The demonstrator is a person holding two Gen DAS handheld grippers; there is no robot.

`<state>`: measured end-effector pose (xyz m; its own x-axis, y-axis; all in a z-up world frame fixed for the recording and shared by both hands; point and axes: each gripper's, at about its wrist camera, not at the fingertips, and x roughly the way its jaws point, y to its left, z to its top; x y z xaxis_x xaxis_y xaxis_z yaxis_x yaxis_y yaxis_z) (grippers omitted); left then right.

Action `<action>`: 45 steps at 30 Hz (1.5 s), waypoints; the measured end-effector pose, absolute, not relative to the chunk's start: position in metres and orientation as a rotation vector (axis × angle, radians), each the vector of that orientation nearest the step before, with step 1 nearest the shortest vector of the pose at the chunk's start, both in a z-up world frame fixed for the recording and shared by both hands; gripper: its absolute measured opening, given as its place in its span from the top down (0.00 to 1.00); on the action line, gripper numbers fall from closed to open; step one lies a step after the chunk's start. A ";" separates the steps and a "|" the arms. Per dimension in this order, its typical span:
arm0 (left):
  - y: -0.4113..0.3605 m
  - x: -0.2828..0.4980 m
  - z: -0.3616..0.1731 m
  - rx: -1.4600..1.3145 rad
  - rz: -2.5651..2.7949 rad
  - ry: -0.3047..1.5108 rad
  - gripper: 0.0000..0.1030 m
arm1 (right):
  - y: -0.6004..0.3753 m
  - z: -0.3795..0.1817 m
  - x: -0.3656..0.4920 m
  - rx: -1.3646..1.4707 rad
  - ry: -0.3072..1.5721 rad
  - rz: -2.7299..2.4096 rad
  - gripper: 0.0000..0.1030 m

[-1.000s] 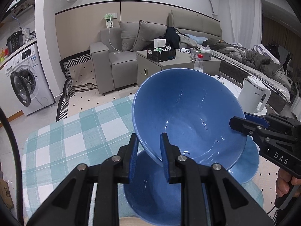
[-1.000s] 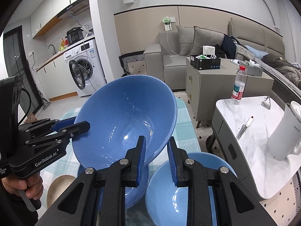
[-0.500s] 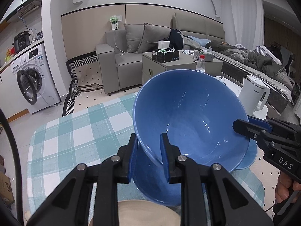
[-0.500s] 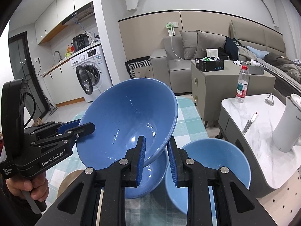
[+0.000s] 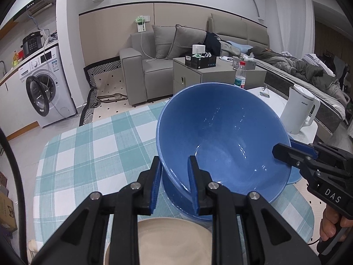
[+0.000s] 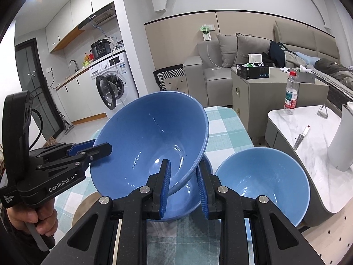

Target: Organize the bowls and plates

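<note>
Held bowl: a large blue bowl (image 5: 222, 141), tilted and lifted above the checked tablecloth (image 5: 88, 150), directly over a second blue bowl (image 6: 187, 201) standing on the table.
Left gripper (image 5: 174, 185): pinching the bowl's near rim, one finger inside the wall and one outside.
Right gripper (image 6: 183, 187): clamped likewise on the opposite rim.
Step in hand: probably nesting the held bowl into the one beneath.
Good practice: level the bowl first, centre it over the lower rim, lower both sides together, and release only once it is seated.
Left view only: a beige plate (image 5: 174, 240) lies nearest the camera, partly hidden by the fingers.
Right view only: a third, lighter blue bowl (image 6: 262, 183) stands just beside the stack; the left view shows only a sliver of it.
</note>
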<state>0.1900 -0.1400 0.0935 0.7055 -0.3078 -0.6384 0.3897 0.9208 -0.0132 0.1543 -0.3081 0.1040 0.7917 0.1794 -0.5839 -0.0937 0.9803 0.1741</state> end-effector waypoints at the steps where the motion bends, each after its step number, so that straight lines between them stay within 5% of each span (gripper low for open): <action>1: -0.140 0.190 0.092 0.126 -0.387 0.686 0.79 | -0.307 0.102 0.154 0.135 0.645 0.146 0.77; 45: -0.146 0.206 0.032 0.183 -0.310 0.815 0.79 | -0.285 0.044 0.177 -0.030 0.722 0.084 0.76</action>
